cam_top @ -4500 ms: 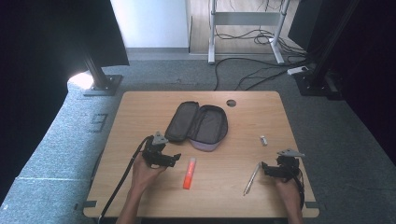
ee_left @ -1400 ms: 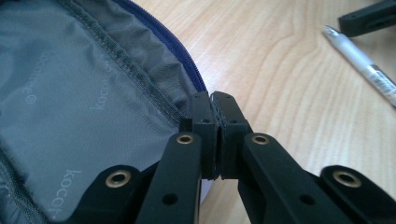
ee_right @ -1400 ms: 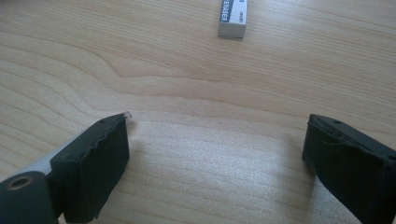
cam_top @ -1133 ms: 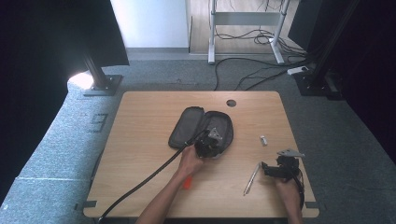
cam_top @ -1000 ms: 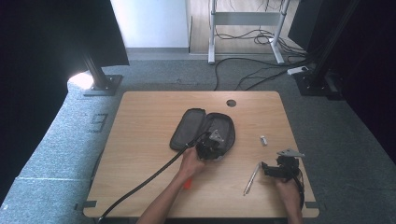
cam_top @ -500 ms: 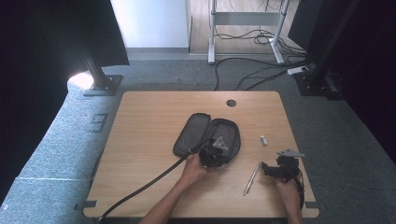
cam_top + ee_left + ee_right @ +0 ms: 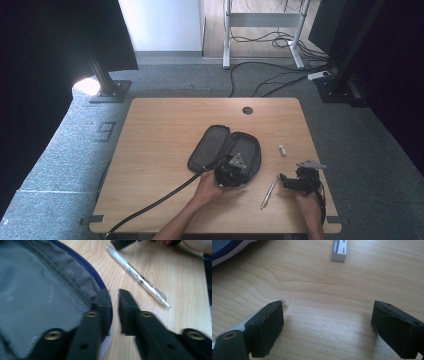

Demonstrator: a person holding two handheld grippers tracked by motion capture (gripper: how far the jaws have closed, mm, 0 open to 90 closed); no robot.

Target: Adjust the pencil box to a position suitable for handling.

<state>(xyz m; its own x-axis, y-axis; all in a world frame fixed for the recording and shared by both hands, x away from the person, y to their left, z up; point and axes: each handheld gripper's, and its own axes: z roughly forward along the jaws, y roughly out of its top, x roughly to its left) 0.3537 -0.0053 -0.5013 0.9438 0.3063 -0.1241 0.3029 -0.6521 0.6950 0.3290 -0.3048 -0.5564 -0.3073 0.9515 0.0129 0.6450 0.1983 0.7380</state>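
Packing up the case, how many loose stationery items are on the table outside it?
2: a clear silver pen beside the right gripper, a small white eraser right of the open grey pencil case. Others may be hidden.

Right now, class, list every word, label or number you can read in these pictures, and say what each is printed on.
"ERASER", partly cut off by the frame edge: on the white eraser.
"koool", faint and uncertain: on the grey lining of the pencil case.
Print on the pen barrel: too blurred to read.
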